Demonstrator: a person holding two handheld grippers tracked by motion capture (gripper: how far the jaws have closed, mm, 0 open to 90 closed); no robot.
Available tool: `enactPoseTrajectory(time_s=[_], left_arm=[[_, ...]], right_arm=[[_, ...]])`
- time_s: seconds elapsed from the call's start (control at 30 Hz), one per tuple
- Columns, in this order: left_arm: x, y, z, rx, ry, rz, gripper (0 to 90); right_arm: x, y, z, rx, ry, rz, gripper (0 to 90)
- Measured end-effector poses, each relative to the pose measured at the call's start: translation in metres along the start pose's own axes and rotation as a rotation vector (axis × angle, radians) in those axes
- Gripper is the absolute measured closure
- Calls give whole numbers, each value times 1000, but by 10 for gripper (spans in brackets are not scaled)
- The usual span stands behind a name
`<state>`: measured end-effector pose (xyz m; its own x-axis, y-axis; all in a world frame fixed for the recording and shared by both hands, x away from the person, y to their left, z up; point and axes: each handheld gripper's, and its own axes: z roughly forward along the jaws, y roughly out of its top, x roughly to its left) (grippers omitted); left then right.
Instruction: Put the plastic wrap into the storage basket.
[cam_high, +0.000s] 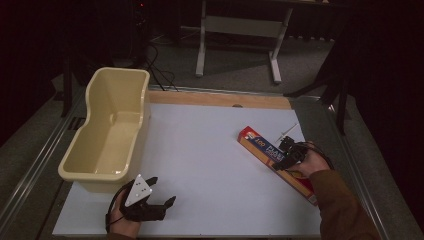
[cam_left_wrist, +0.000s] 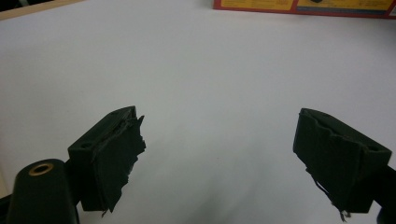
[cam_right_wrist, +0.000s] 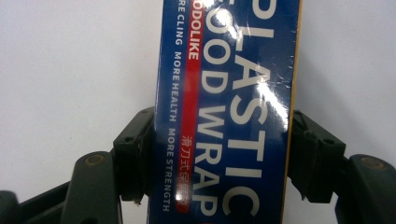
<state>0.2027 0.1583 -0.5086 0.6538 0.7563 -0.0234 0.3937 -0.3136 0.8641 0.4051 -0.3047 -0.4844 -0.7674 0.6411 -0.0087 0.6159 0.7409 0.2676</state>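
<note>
The plastic wrap box (cam_high: 276, 162) lies flat at the right side of the white table (cam_high: 210, 155), running diagonally. The right gripper (cam_high: 289, 154) straddles it, both jaws pressed against its long sides. The left gripper (cam_high: 159, 192) rests near the front edge, jaws spread wide and empty, just beside the cream tub (cam_high: 112, 130)

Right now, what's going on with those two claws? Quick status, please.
Left gripper open, over bare table. Right gripper shut on wrap box, box flat on table. Tub far left, nothing in the way.
</note>
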Motion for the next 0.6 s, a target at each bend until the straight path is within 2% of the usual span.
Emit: enactPoseTrajectory(time_s=[0.13, 0.27, 0.37, 0.43, 0.47, 0.6], left_arm=[[0, 0, 0, 1, 1, 1, 151], [0, 0, 0, 0, 1, 0, 151], [0, 0, 0, 0, 1, -2, 151], [1, 0, -1, -1, 1, -1, 151], [1, 0, -1, -2, 1, -3, 151], [1, 0, -1, -5, 1, -12, 151]], right_arm=[[1, 6, 0, 56, 0, -2, 369], [2, 13, 0, 125, -7, 19, 383], [3, 18, 0, 159, -19, 44, 389], [4, 19, 0, 173, -24, 43, 391], [6, 20, 0, 179, -28, 57, 393], [8, 22, 0, 189, 16, 141, 393]])
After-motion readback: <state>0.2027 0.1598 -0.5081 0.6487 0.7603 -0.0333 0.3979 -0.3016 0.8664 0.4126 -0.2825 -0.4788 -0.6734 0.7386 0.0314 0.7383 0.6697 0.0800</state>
